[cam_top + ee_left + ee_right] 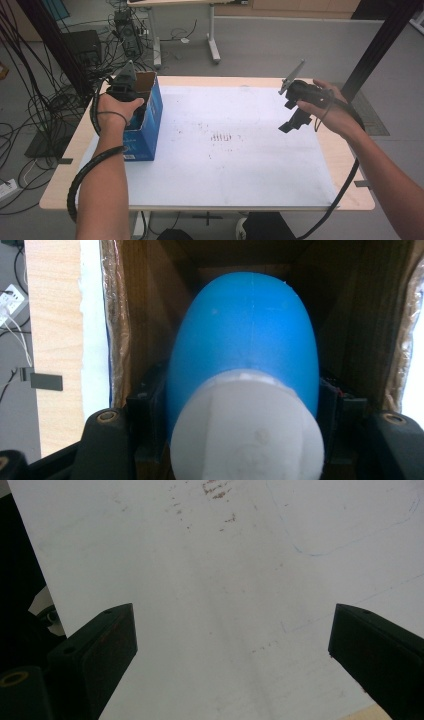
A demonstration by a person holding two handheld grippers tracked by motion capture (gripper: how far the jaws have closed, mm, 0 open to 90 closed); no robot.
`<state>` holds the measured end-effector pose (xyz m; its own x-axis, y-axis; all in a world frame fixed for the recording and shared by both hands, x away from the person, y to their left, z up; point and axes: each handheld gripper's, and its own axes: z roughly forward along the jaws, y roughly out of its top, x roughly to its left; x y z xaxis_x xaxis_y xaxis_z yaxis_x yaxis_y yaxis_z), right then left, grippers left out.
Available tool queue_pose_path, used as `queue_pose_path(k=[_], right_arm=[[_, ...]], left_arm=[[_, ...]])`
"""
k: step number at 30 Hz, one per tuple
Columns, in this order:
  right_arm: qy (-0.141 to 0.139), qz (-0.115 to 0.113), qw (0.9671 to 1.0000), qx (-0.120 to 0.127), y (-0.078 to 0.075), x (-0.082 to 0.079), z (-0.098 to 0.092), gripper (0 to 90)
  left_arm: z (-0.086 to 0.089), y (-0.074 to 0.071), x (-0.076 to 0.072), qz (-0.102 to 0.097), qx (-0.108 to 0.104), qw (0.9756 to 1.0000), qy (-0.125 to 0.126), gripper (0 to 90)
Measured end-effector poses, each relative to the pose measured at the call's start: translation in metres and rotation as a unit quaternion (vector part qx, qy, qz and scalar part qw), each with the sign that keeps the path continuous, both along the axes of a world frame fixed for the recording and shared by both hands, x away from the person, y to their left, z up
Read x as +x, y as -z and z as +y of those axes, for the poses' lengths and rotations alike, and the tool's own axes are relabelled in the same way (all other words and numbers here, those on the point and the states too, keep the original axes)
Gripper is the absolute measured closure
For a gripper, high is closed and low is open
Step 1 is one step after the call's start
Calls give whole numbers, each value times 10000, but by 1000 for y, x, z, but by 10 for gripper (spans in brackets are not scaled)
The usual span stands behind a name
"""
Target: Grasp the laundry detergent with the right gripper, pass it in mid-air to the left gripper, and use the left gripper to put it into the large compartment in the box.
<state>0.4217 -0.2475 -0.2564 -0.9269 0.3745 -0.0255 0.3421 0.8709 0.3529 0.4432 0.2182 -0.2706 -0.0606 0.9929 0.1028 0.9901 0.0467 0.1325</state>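
A white sheet (235, 145) covers most of the light wooden table (345, 165), leaving bare wood along the left and right edges and a thin strip at the far edge. Near the sheet's middle sits a patch of small brownish marks (222, 136), and the right gripper view shows a faint blue pen line (350, 535) curving across it. On the grey floor beyond the far left corner lie tangled black cables (30, 100) and a dark box (85, 46). Past the far edge stand the white legs of another table (212, 35).
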Motion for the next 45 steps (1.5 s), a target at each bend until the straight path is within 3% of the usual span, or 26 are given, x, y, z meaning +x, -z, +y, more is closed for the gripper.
queue_pose_path(k=[45], right_arm=[[22,8,10000,25,-1,-1,-3,53]], left_arm=[[-2,1,0,-19,42,10000,12,363]])
